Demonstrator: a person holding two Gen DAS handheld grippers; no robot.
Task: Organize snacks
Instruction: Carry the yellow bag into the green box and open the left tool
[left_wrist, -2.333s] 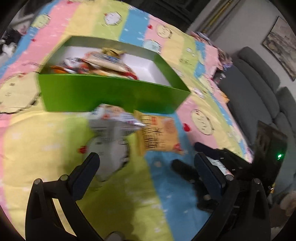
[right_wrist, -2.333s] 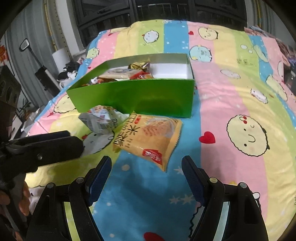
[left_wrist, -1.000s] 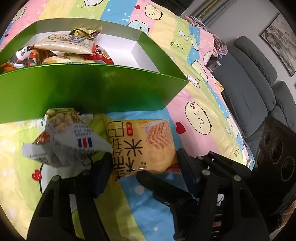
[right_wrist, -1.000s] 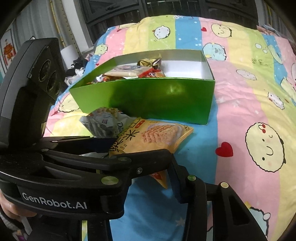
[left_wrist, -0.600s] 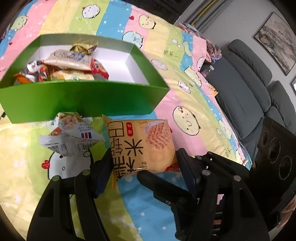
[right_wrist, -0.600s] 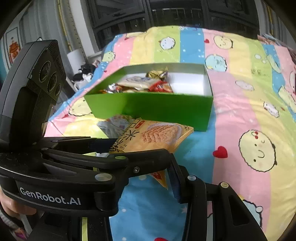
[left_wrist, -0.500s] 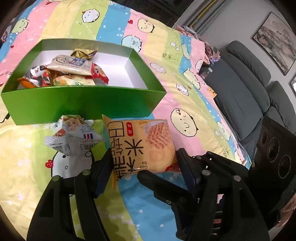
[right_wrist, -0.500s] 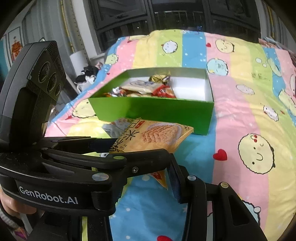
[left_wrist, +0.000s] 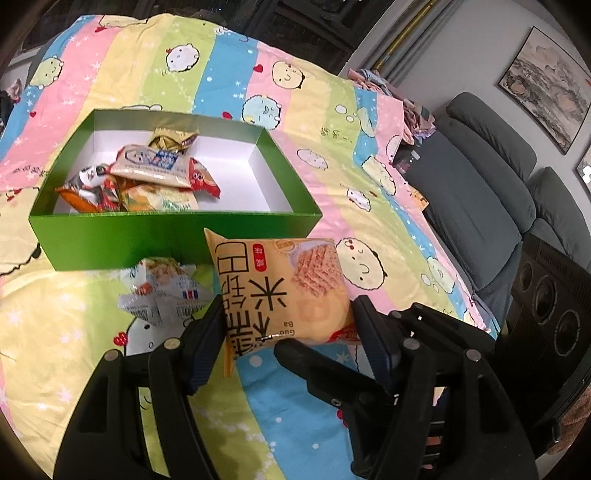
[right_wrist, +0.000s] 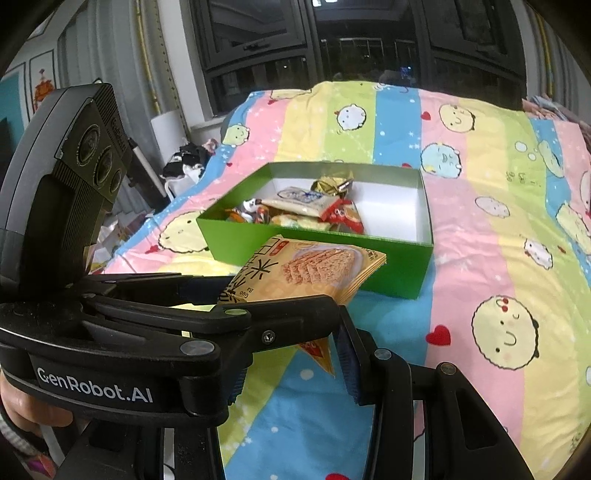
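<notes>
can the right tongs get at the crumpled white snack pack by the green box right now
Probably not. The right tongs are shut on the orange rice cracker bag, and the left tongs sit between them and the crumpled white snack pack, which the right view hides.

A: What is obscured in the right wrist view?

B: The left tongs (right_wrist: 280, 321) cover the near edge of the orange snack packet (right_wrist: 306, 273). The right tongs' left finger is hidden behind them.

A: And the green box (left_wrist: 177, 240)?

B: Its lower packets lie buried; labels illegible.
</notes>
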